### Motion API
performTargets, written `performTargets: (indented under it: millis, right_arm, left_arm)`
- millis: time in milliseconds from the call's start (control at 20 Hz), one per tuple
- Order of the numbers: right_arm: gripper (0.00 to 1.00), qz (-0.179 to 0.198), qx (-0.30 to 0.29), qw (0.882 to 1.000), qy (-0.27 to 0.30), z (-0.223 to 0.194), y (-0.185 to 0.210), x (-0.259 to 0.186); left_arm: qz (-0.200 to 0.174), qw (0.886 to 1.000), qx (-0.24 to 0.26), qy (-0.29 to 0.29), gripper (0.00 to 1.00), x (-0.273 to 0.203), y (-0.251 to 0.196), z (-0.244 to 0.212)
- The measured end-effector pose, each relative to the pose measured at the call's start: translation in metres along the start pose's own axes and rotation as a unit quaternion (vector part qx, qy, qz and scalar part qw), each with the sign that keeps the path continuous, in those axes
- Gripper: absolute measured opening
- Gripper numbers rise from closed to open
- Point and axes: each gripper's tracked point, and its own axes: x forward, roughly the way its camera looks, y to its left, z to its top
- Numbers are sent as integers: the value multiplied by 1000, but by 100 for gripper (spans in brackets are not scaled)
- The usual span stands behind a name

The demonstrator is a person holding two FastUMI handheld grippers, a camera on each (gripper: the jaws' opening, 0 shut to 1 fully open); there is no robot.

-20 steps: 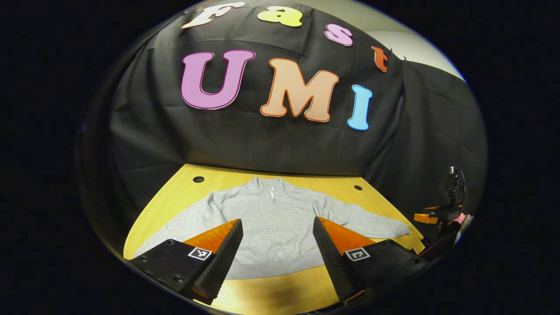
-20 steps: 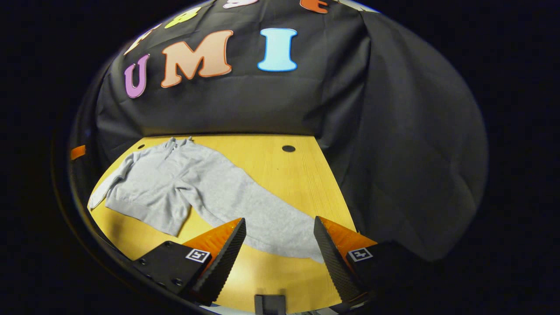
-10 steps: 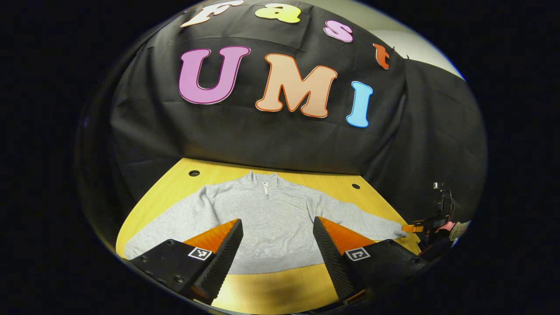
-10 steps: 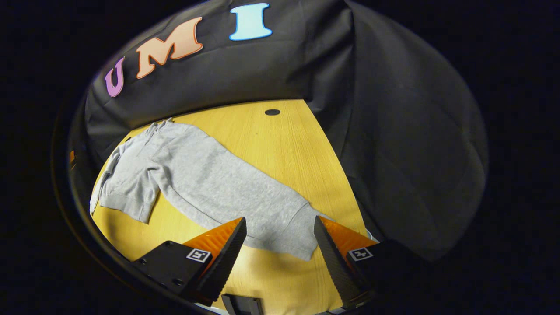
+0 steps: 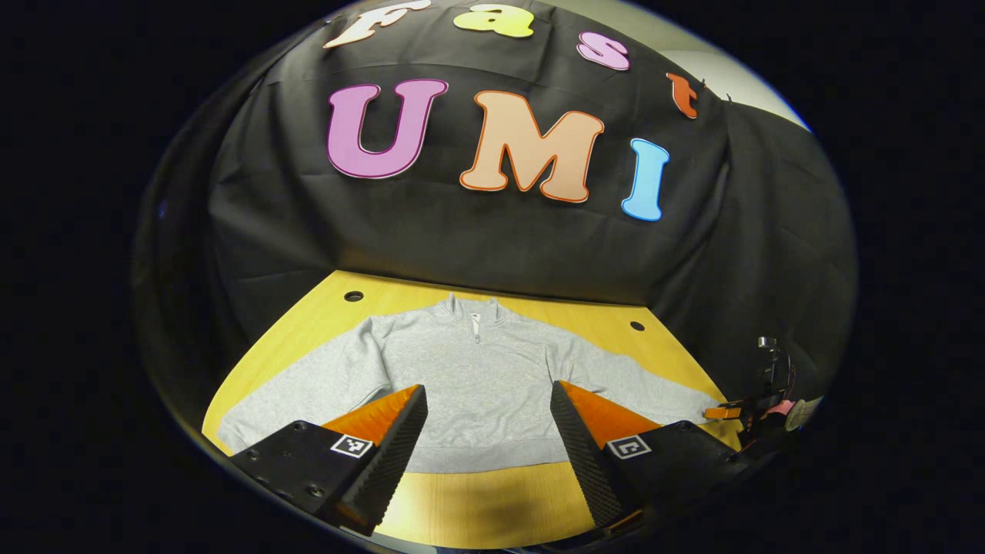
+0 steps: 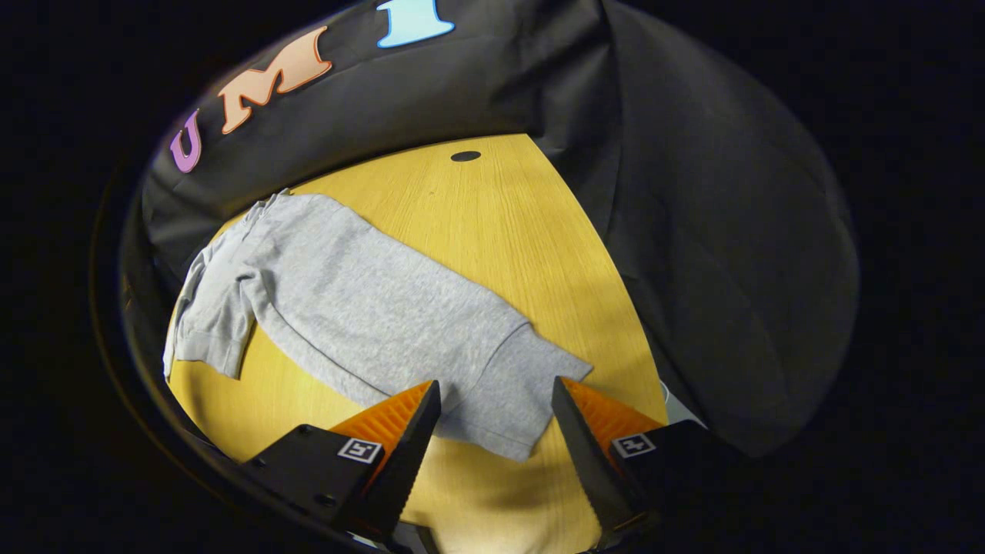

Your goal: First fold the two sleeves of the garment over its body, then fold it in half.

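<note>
A: The garment (image 5: 477,385) lies flat on the table (image 6: 508,223), sleeves spread; the right gripper (image 6: 492,431) has its jaws apart over the cuff (image 6: 512,396).

B: The left gripper (image 5: 485,431) is apart too. Risk: pinching only the cuff's top layer, so it slips.

In the right gripper view, the right gripper (image 6: 492,419) has come forward and tipped down toward the cuff (image 6: 512,400) of the grey fleece pullover's (image 6: 369,308) sleeve. A second ago that cuff lay ahead of the fingers and partly behind the right-hand one; now it sits between the two spread black-and-orange fingers (image 6: 400,454), its hem just short of their tips. More of the yellow wooden desk (image 6: 492,223) shows beyond it. In the left gripper view, the left gripper (image 5: 489,423) has shifted only slightly, and the pullover's (image 5: 469,385) hem now lies a little farther ahead of its fingers. The other gripper (image 5: 758,404) at that view's right edge has dropped lower, close to the sleeve end.
</note>
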Motion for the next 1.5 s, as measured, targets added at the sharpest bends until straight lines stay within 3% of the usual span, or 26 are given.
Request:
performTargets:
  millis: [250,300,350,400,450,500,550,700,1050,1500]
  right_arm:
    - [59,8,-22,1000,6,-4,1,-1]
    - [59,9,-23,1000,8,-4,3,-2]
    - [41,12,-23,1000,9,-3,5,-2]
    - [36,8,-20,1000,9,-2,3,0]
    - [24,7,-20,1000,9,-3,4,0]
    - [24,2,-16,1000,9,0,4,-4]
    - [13,-1,-16,1000,9,-2,4,0]
    - [8,-10,-15,1000,3,2,7,-4]
    - [8,-35,-10,999,-36,23,24,-39]
    - [10,-71,4,992,-105,50,97,-106]
  left_arm:
    - [14,1000,-10,-2,94,-3,-2,-4]
    - [17,1000,-12,-1,94,-5,-4,-6]
    - [18,1000,-13,-1,94,-7,-4,-7]
    - [19,1000,-14,0,94,-8,-5,-8]
    - [20,1000,-14,1,94,-9,-6,-9]
    - [20,1000,-14,1,94,-10,-6,-12]
    - [19,1000,-13,2,94,-11,-6,-11]
    - [15,1000,-12,2,94,-11,-3,-14]
    - [-17,1000,-18,2,94,-5,19,-12]
    - [-81,997,13,9,94,5,82,3]
